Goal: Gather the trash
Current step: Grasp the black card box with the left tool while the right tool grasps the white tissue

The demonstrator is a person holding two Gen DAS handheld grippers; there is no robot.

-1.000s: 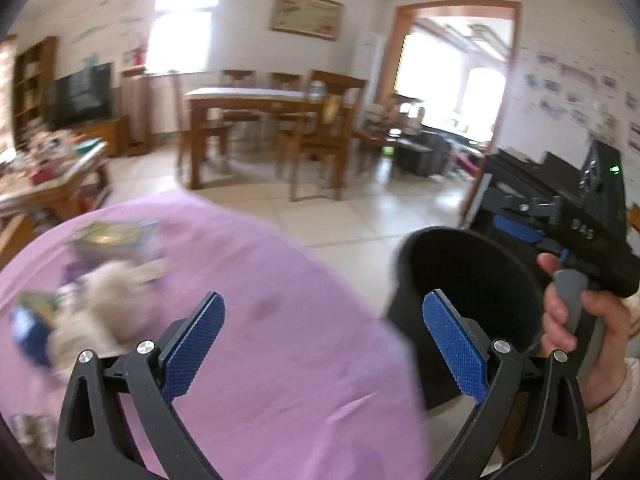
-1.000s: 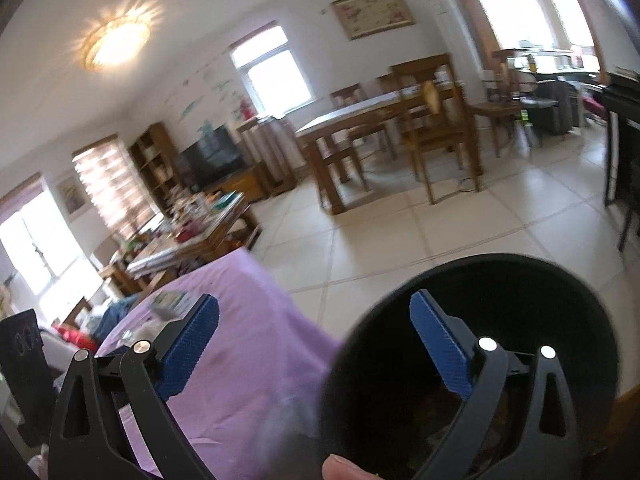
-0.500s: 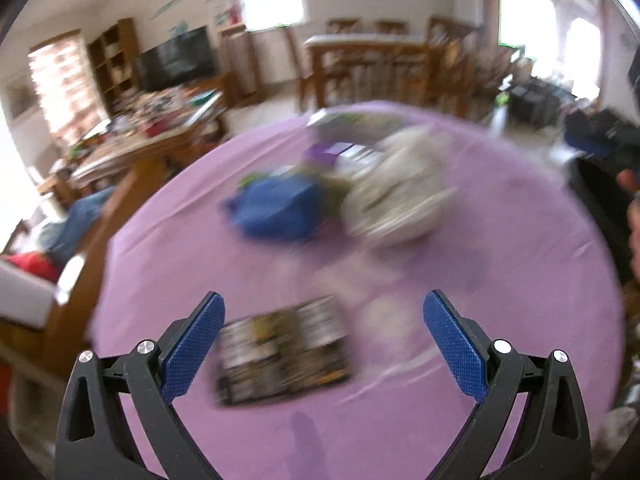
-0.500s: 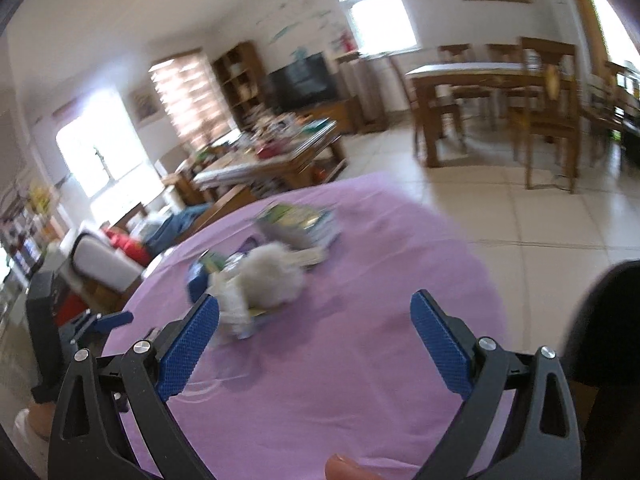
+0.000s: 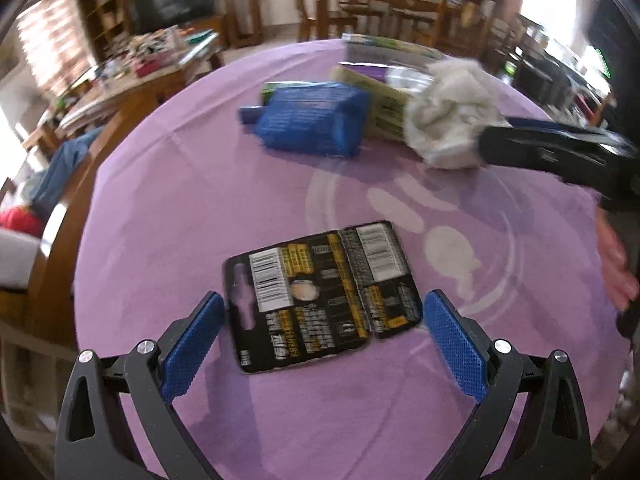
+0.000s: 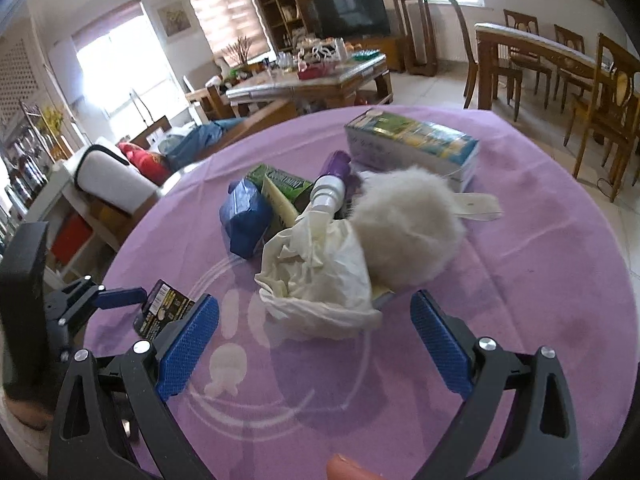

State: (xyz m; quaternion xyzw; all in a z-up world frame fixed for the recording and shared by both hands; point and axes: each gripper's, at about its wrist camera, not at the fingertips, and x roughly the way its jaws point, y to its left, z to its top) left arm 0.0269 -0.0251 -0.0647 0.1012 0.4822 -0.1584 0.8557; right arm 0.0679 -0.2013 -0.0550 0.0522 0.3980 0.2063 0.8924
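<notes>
A flat black and yellow package card [image 5: 322, 294] lies on the purple tablecloth [image 5: 200, 200]. My left gripper [image 5: 322, 344] stands open just above it, blue pads on either side of its near edge. The card [image 6: 164, 312] also shows at the left of the right wrist view. My right gripper [image 6: 314, 344] is open, just short of a crumpled white plastic bag [image 6: 316, 280]. Behind the bag sit a white fluffy ball [image 6: 408, 228], a blue packet [image 6: 246, 216], a purple-capped bottle [image 6: 334, 184] and a green and blue carton [image 6: 412, 140].
The round table's edge drops to a tiled floor [image 6: 432, 84]. A cluttered wooden coffee table [image 6: 312, 80], a sofa [image 6: 116, 180] and wooden dining chairs [image 6: 604, 112] stand beyond. A hand [image 5: 614, 264] holds the other gripper at the right of the left wrist view.
Both grippers swung away from the black bin to the table. The left one came down over the black card; the right one closed in on the white bag.
</notes>
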